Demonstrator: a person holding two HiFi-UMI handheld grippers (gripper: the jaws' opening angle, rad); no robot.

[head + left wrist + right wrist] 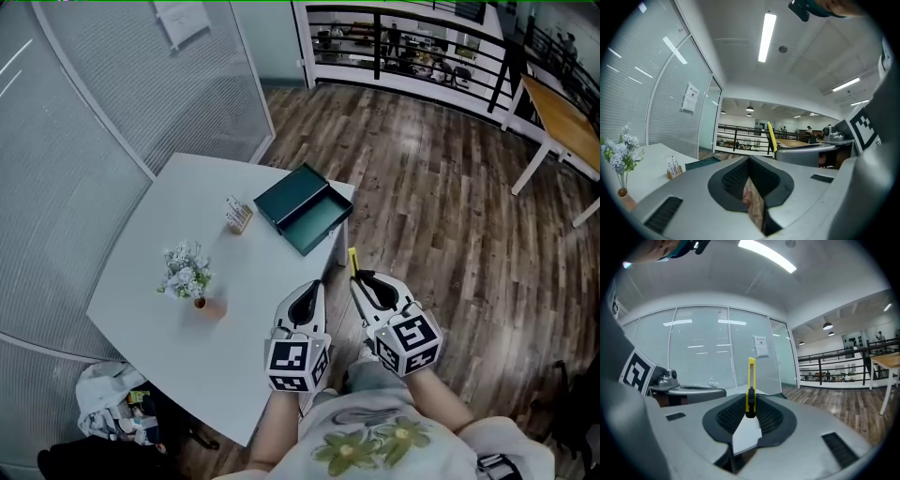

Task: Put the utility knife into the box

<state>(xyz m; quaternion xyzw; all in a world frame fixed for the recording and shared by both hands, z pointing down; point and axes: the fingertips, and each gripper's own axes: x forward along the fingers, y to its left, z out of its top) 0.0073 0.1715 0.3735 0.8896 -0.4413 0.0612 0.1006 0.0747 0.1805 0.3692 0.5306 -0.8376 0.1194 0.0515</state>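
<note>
Clamping the knife [751,385] between its pads, the right gripper [750,416] holds it edge-on, with the black slider right at the pads and the yellow body sticking out past the jaw tips. From the head view the knife [352,260] pokes forward out of the right gripper [361,281] over the wood floor, just off the near corner of the table [159,272]. The box [302,208], dark green and open, lies on the table by that corner, ahead and to the left of the knife tip and apart from it.

The left gripper [314,286] hangs just beside the right one, over the table's edge. In its own view the left gripper [752,187] has its jaws together with nothing between them, and the knife [771,137] shows as a yellow strip to the right.
</note>
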